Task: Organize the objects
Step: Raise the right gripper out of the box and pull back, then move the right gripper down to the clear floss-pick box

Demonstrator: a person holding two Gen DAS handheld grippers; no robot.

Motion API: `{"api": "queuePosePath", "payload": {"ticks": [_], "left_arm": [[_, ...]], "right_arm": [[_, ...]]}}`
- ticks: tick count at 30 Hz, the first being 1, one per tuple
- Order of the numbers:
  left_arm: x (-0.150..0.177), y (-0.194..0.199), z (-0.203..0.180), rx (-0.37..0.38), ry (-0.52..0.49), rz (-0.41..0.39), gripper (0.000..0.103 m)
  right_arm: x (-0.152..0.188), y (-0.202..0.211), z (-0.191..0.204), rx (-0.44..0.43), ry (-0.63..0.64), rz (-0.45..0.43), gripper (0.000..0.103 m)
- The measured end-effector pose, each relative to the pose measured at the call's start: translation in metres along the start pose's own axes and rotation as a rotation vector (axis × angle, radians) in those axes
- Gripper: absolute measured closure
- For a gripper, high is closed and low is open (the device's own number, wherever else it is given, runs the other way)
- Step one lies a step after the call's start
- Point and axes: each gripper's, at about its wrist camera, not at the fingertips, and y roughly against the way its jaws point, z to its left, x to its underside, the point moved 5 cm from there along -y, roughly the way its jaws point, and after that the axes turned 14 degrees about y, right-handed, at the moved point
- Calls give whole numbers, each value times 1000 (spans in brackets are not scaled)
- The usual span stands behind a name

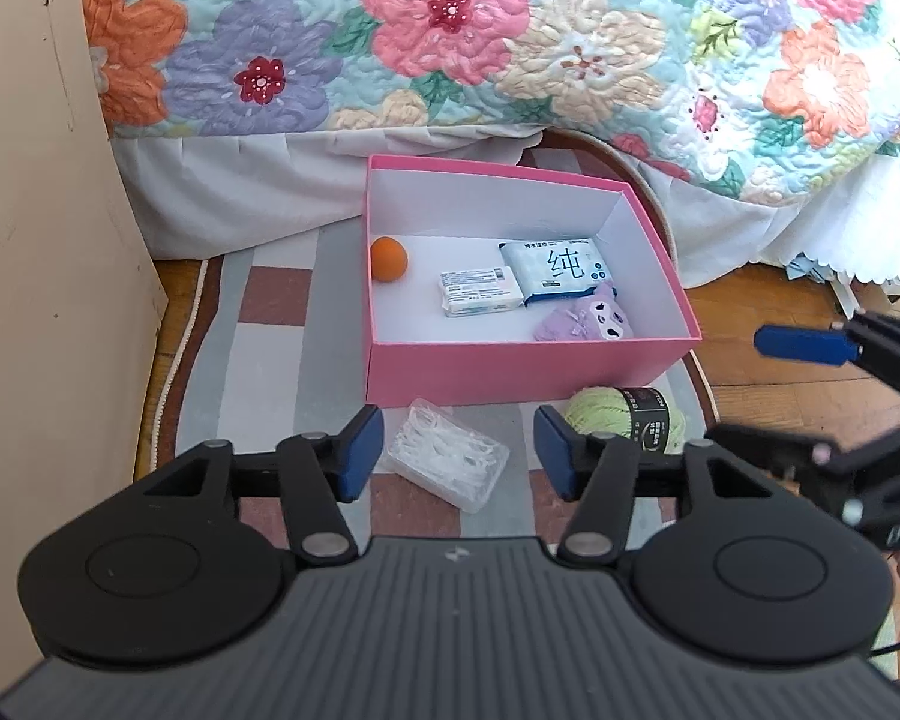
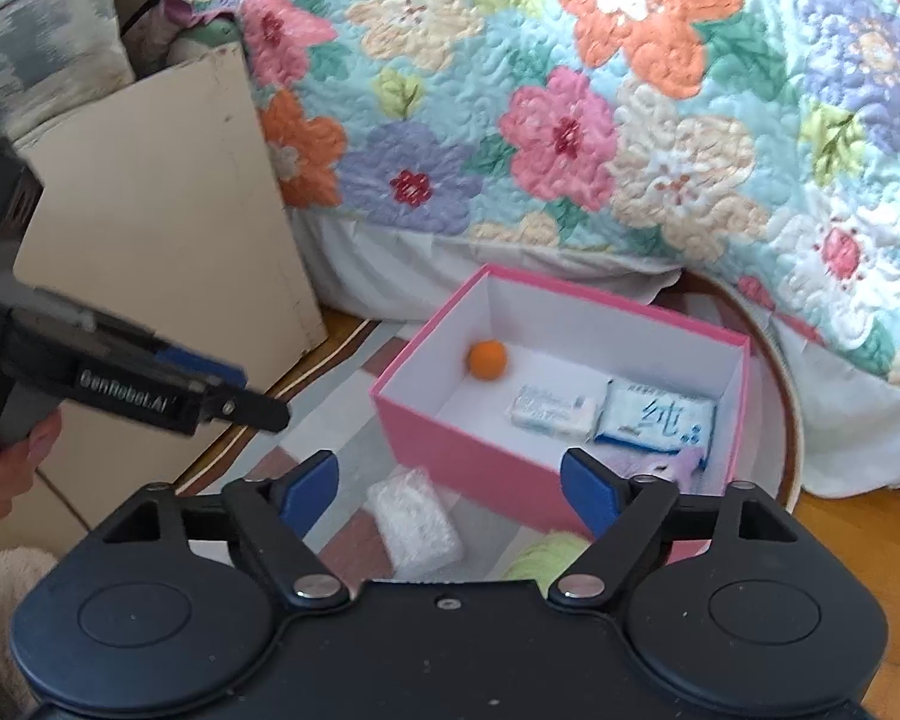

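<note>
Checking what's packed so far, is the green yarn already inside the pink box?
No, the green yarn lies on the rug outside the pink box, by its front wall.

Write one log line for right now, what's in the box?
pink box: ball, two packs, plush | outside: floss picks, yarn | both hand-held grippers open, empty

Left gripper (image 1: 457,451) and right gripper (image 2: 450,495) angle downward — jaws apart; both empty.

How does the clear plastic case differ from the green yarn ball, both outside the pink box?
The plastic case is flat, rectangular, clear and filled with white picks; the yarn ball is rounded, soft, light green with a black label. The case lies left of the yarn. Both rest on the rug before the pink box.
</note>
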Motion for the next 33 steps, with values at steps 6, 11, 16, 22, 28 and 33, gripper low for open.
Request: {"api": "queuePosePath", "payload": {"ticks": [6,11,16,22,28,33], "left_arm": [[10,-7,5,6,1,38,39],[17,-15,10,8,3,59,33],[22,-26,14,20,-12,77,28],[25,-41,26,38,12,117,25],[29,-56,39,41,29,142,19],[35,-69,46,51,33,139,14]], "right_arm": [[14,-3,17,-29,21,23,11],[20,-5,27,-69,26,10,7],[28,-15,38,-90,49,2,4],[36,-32,49,-81,94,33,4],[43,-46,60,-90,140,26,4],[53,-66,69,-54,216,20,4]]}}
